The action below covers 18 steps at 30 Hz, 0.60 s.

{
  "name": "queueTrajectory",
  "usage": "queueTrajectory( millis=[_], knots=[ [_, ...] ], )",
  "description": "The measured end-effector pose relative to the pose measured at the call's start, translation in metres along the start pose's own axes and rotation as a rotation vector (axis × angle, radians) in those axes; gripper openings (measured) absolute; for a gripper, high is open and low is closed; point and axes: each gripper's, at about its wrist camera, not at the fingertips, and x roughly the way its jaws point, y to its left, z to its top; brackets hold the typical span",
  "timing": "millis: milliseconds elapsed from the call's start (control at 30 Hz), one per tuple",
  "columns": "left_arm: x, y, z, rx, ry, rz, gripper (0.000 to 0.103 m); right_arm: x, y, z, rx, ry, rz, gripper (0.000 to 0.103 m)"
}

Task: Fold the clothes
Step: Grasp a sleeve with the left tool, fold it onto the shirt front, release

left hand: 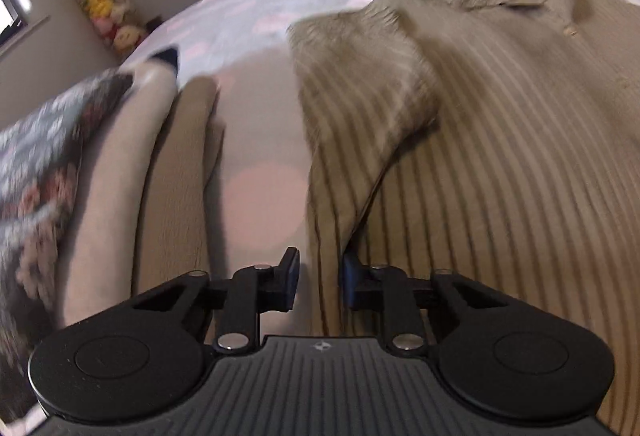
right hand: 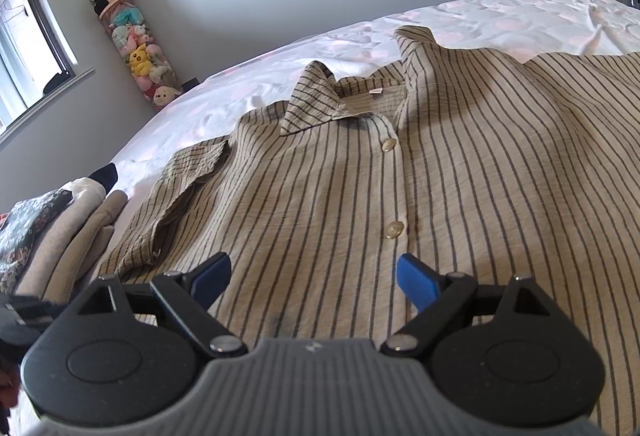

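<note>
A beige shirt with dark stripes (right hand: 320,196) lies front up on the bed, collar (right hand: 316,98) toward the far side and two buttons showing. Its short sleeve (right hand: 180,196) is folded in over the left part of the body. In the blurred left wrist view, my left gripper (left hand: 319,276) hovers low at the shirt's (left hand: 500,176) left edge. Its jaws stand narrowly apart with that edge between them, and a strip of sheet shows beside the left pad. My right gripper (right hand: 314,278) is open wide above the shirt's lower front, holding nothing.
A pile of folded clothes (right hand: 60,228) sits on the bed left of the shirt, also close on the left in the left wrist view as the pile (left hand: 100,176). The white sheet with pink dots (right hand: 500,16) stretches beyond. A tube of plush toys (right hand: 136,48) stands in the corner by a window.
</note>
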Motion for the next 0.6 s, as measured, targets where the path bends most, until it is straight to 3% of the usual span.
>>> queueTrajectory(
  millis=[200, 300, 433, 600],
  knots=[
    [-0.003, 0.004, -0.001, -0.052, 0.041, 0.035, 0.016, 0.001, 0.0, -0.001, 0.003, 0.007, -0.004, 0.091],
    [-0.017, 0.008, 0.001, -0.108, 0.011, 0.034, 0.018, -0.005, -0.004, 0.001, 0.025, -0.004, -0.026, 0.091],
    [-0.042, 0.0, 0.011, -0.128, -0.063, 0.059, 0.045, -0.035, -0.026, 0.011, 0.131, -0.104, -0.056, 0.091],
    [-0.06, -0.017, 0.031, -0.17, -0.144, 0.021, 0.049, -0.077, -0.078, 0.051, 0.188, -0.174, -0.137, 0.091]
  ],
)
